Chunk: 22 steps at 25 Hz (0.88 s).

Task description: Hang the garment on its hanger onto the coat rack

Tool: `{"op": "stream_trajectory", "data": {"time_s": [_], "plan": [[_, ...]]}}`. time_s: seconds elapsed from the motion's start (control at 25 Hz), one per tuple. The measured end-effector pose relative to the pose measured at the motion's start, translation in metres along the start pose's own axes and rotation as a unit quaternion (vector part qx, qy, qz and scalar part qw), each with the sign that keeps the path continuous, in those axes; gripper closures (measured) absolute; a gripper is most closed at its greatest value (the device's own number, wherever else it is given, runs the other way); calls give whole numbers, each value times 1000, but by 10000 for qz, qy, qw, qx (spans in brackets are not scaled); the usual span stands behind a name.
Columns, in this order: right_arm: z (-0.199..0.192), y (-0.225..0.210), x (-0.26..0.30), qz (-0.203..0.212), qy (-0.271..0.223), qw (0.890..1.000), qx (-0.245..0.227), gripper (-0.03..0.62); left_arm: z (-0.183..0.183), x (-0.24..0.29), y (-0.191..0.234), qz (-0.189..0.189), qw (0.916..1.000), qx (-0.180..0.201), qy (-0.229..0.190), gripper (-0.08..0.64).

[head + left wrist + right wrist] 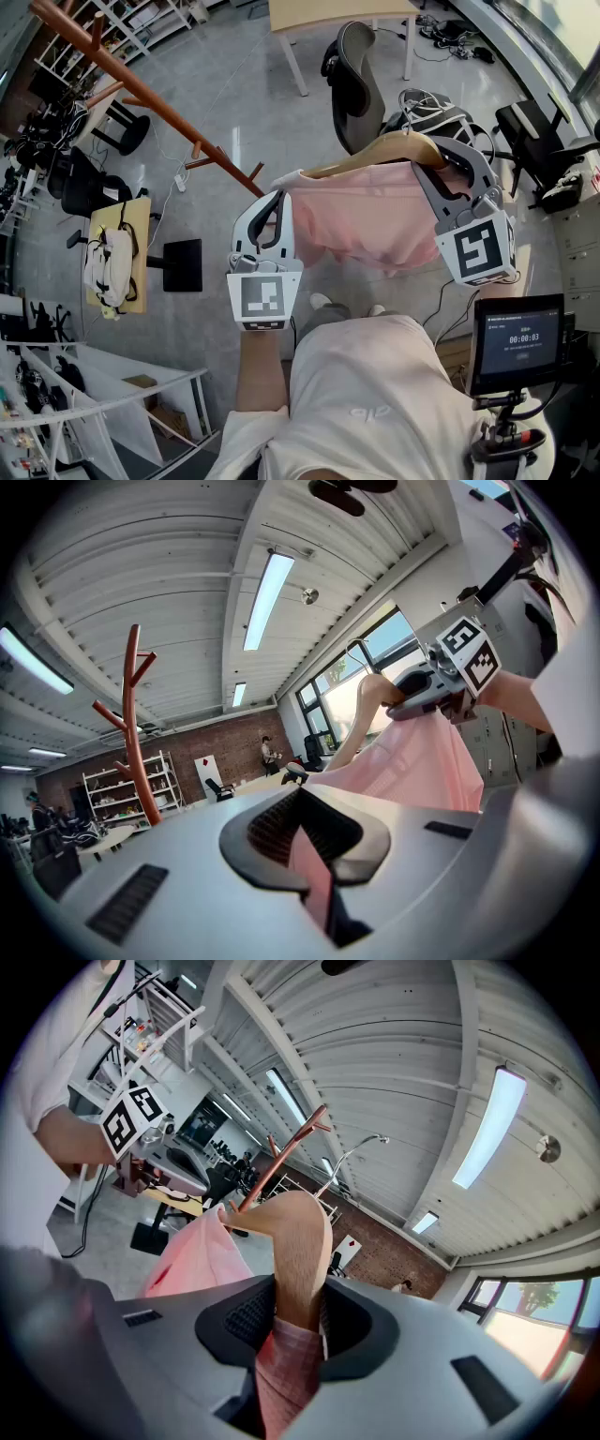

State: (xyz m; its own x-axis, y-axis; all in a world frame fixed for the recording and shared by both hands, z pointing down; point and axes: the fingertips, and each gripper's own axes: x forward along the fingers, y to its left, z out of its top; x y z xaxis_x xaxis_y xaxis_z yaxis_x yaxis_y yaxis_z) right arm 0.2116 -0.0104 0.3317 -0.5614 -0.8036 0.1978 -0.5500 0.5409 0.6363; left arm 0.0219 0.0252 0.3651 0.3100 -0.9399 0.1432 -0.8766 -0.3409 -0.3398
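A pink garment [370, 220] hangs on a wooden hanger [384, 150], held up between my two grippers in front of the person. My left gripper [278, 203] is shut on the garment's left edge; in its own view pink cloth [311, 860] is pinched between the jaws. My right gripper [441, 157] is shut on the hanger's right end, and its view shows the wooden arm [298, 1241] and pink cloth [286, 1372] clamped in the jaws. The brown wooden coat rack [141, 89] stands to the upper left, apart from the garment; the gripper views also show the coat rack [131, 733] [281, 1157].
A black office chair [361, 80] and a table [337, 14] stand beyond the garment. A small yellow table [139, 220] carrying a bag and a black floor base [183, 264] lie to the left. White shelving [112, 394] is at the lower left, a screen [517, 342] at the lower right.
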Motion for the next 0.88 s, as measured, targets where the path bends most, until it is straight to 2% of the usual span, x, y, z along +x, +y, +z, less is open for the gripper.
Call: {"op": "stream_trajectory", "data": {"time_s": [0.16,0.4,0.56,0.8,0.88], "plan": [[14,9,33,97,159,9998,50,466,-11,9,35,11,10000,-40,-6,552],[54,32,121,220,-62,9997,7,466,-33,31,117,-98,9998,-4,-164,552],[76,36,159,318,-269,9991,127,466,-33,39,151,-367,9988,260,-175,552],[96,21,225,655,-774,9940,398,466,-25,62,195,-288,9982,486,-188,550],[107,16,242,761,-935,9919,401,466,-22,67,207,-254,9971,713,-97,512]]}}
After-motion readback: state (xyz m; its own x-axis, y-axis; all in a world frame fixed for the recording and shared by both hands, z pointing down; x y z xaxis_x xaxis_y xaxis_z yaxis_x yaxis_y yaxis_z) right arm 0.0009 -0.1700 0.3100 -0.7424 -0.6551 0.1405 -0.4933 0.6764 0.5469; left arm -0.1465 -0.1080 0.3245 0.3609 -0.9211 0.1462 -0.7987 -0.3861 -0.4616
